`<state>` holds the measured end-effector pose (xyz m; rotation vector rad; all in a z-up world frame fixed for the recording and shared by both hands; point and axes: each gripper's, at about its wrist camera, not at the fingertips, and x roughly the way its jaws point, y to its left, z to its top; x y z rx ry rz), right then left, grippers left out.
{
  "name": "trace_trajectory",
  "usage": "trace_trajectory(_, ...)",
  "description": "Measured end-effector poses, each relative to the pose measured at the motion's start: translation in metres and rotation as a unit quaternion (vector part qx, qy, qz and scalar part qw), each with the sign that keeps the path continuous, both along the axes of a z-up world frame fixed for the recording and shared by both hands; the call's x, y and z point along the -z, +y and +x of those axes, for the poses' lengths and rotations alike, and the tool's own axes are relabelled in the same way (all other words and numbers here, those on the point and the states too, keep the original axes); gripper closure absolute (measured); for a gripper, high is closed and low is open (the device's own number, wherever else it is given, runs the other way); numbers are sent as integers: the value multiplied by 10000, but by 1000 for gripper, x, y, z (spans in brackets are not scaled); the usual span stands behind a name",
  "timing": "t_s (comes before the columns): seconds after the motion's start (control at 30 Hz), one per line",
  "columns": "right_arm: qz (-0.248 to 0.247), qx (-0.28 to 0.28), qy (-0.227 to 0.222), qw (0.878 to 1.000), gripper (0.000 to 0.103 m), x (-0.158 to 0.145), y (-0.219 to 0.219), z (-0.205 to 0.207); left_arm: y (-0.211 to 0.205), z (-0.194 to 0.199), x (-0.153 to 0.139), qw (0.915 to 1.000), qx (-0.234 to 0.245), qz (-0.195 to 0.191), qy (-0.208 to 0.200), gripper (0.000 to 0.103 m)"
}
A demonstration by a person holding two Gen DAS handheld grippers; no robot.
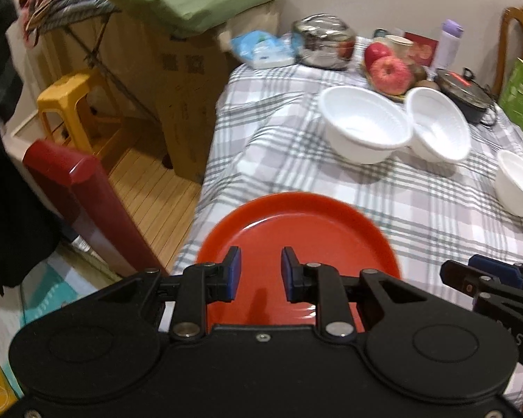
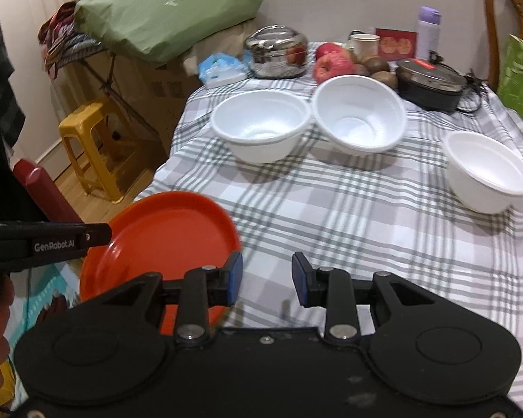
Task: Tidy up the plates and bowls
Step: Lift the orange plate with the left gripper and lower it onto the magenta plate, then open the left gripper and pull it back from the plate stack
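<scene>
The bench is carrying three white bowls well beyond the red plate at its near corner. Both hand-held grippers, left and right, are sitting apart, gripping nothing.

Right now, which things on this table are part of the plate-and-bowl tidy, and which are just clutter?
For the job: red plate; three white bowls.

Just lying about: steel pot; apples; black lidded pan; purple bottle; paper cup; tissue pack.
</scene>
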<state>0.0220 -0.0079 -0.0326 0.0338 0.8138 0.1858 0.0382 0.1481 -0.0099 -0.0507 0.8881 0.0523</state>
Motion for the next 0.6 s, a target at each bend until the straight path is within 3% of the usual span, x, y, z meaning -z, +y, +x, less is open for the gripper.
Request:
trace_trajectory(0.27, 159, 493, -474, 9975, 45, -5, -50, -26, -56, -7, -8, 9992, 371, 145, -103, 71)
trace_trajectory(0.37, 92, 733, -655, 9951, 43, -6, -68, -34, -79, -9, -9, 9981, 570, 204, -128, 70)
trace_trajectory(0.6, 189, 1115, -563, 9920, 43, -6, -120, -42, -129, -7, -18, 9944, 969, 327, -275, 68)
